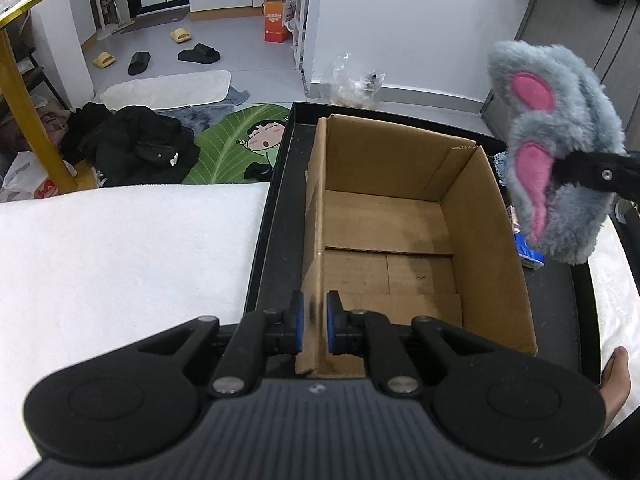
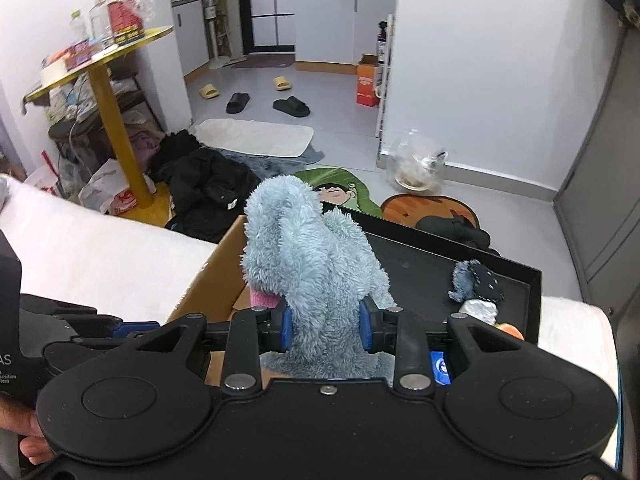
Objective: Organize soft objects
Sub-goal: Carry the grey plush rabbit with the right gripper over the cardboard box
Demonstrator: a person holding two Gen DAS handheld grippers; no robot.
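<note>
Currently one cardboard box (image 1: 404, 240) sits open in one black tray (image 1: 276, 184). Left gripper (image 1: 315, 326) pinches the box's near left wall. Right gripper (image 2: 326, 330) is clamped on one grey plush toy (image 2: 308, 268) with pink ears, held above the box's right side. One small dark plush (image 2: 474, 280) lies far right in the tray.

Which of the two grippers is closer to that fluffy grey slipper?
Right. The right gripper has its jaws shut on the fluffy grey slipper; the left gripper clamps the cardboard box wall, across the box from it.
</note>
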